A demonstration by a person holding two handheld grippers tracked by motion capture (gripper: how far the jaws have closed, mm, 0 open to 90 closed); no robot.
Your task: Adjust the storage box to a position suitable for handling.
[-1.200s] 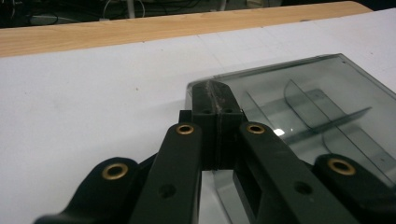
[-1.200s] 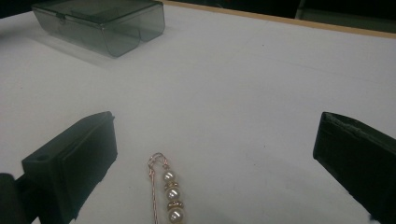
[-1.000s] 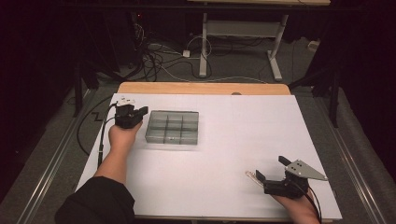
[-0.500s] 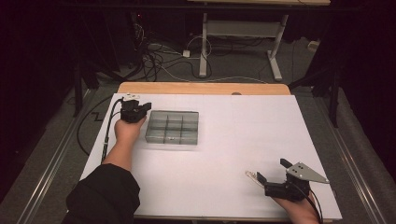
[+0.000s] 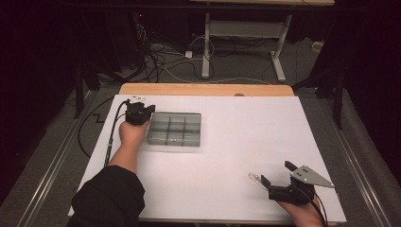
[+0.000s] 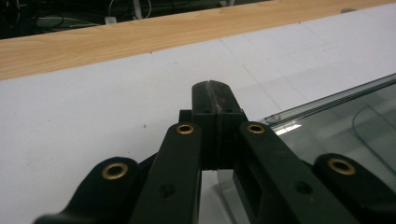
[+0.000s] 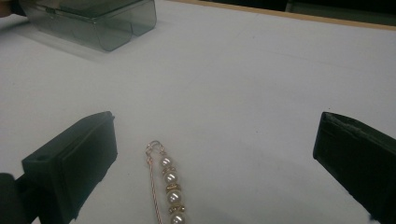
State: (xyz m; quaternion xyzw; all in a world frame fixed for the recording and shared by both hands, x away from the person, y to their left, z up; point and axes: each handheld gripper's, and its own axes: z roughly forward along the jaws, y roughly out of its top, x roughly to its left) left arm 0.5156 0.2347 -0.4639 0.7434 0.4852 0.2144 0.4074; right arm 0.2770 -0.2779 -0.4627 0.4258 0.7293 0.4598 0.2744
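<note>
Left gripper (image 5: 138,112) at the near-left corner of the clear compartment box (image 5: 174,129), its fingers (image 6: 215,100) clenched flat against each other with nothing between them; in the left gripper view the closed tips lie just beside the box's raised transparent edge (image 6: 327,105), over the white surface (image 5: 246,142), and whether they touch that edge cannot be told. Right gripper (image 5: 274,182) at the near-right of the surface, well apart from the box, its fingers (image 7: 70,158) released and spread wide. Between them, in the right gripper view, lies a pearl pin (image 7: 166,186): a thin gold-coloured wire with a looped end and a row of white beads divided by small gold spacers, flat on the surface and touched by neither finger; in the high view the same pin (image 5: 256,178) shows as a pale sliver just ahead of the right gripper. The box is smoky grey and see-through, divided into a grid of square compartments, three across in the high view; no contents can be made out in any of them. It stands left of centre on the white surface, whose far edge shows a strip of bare wood (image 5: 203,89).
</note>
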